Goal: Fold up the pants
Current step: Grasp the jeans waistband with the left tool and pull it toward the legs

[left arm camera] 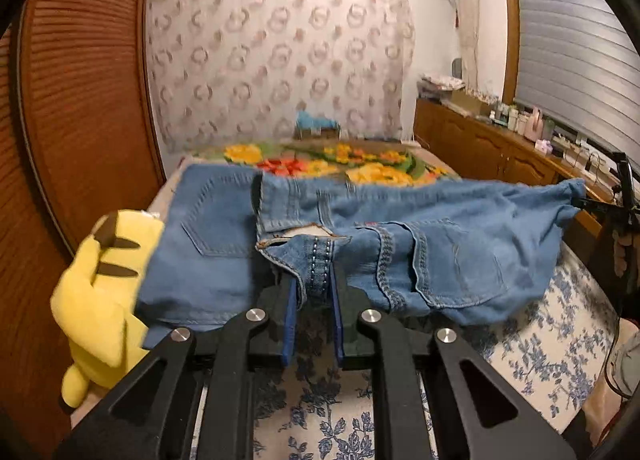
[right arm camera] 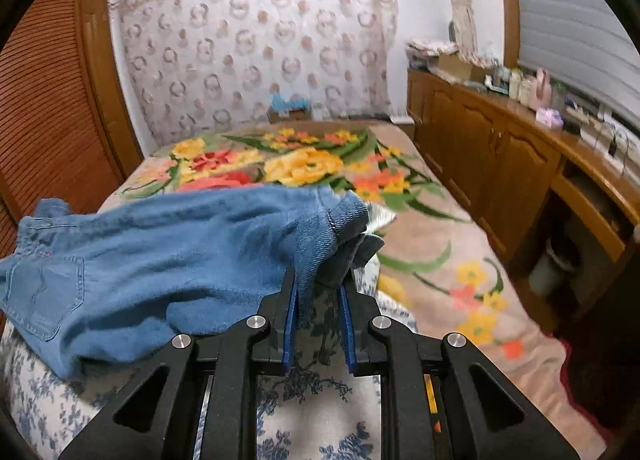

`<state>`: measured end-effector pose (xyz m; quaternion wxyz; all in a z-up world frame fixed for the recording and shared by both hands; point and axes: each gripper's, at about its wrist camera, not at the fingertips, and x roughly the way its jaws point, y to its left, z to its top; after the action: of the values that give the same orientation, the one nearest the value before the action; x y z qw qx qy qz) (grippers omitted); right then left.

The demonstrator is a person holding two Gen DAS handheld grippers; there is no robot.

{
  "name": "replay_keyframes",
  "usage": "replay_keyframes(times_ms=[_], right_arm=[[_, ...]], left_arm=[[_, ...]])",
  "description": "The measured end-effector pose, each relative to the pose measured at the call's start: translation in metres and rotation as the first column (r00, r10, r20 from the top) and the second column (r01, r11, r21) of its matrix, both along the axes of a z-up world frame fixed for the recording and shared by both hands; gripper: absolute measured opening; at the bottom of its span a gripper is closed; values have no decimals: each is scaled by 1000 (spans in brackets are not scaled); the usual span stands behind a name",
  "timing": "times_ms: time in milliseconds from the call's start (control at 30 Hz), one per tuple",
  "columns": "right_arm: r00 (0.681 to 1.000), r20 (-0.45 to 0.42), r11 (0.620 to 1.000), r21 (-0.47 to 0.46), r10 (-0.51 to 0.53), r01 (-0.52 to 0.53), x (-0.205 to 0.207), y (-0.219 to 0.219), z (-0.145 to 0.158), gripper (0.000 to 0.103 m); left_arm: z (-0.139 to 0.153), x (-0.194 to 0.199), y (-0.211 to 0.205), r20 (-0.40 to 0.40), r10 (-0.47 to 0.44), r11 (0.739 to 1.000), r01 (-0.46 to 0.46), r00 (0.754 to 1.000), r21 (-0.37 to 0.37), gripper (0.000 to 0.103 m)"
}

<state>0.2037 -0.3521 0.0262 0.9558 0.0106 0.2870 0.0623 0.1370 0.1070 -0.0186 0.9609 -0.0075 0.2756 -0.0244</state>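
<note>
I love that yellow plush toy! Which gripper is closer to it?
Left. The left gripper grips the jeans right beside the yellow plush toy; the right gripper holds their far end.

Bed [right arm camera: 440, 260]: floral blanket [right arm camera: 304, 167], jeans [right arm camera: 160, 260], yellow plush [left arm camera: 104, 300].

A yellow plush toy [left arm camera: 100, 292] crowds the bed's left edge beside the jeans [left arm camera: 360, 244]. A louvered wooden door [left arm camera: 80, 99] closes the left side and wooden cabinets [right arm camera: 492, 163] the right. The floral blanket [right arm camera: 420, 244] beyond lies open.
</note>
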Motion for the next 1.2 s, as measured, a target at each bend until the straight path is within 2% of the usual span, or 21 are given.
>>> replay_keyframes(times_ms=[167,367,600,767,900,1000,1067,1100,1133,1200], right_arm=[[998,31,998,14,53,-54,-39,-5,11,18],[994,23,994,26,107,-108,-94,-30,0,18],[989,-28,988,59,143,-141,-134,-51,-20,18],[984,-136,991,70,119,-110,-126,-60,-62,19],[980,-174,993,73,101,-89,-115,-62,-81,19],[980,-172,994,69,95,-84,-110,-62,-83,22],[981,-172,995,70,87,-76,-116,-59,-85,25],[982,-167,995,75,85,-73,-116,-59,-85,26],[983,-164,995,75,81,-69,-116,-60,-85,29],[986,-157,997,56,59,-50,-130,-55,-83,36]], left_arm=[[18,-25,14,41,14,1000,-14,999,-7,15],[15,-70,32,40,24,999,-23,999,-32,15],[-20,-99,40,-44,30,998,-32,999,-51,15],[-51,-102,33,-115,30,999,-35,993,-41,16],[-57,-105,31,-134,37,999,-41,990,-29,32],[-53,-107,31,-126,41,999,-44,991,-20,49],[-47,-108,32,-110,35,999,-38,993,-27,53],[-44,-107,32,-105,35,999,-38,994,-27,62],[-41,-106,32,-92,32,999,-35,995,-28,72],[-35,-102,32,-69,24,999,-26,997,-31,76]])
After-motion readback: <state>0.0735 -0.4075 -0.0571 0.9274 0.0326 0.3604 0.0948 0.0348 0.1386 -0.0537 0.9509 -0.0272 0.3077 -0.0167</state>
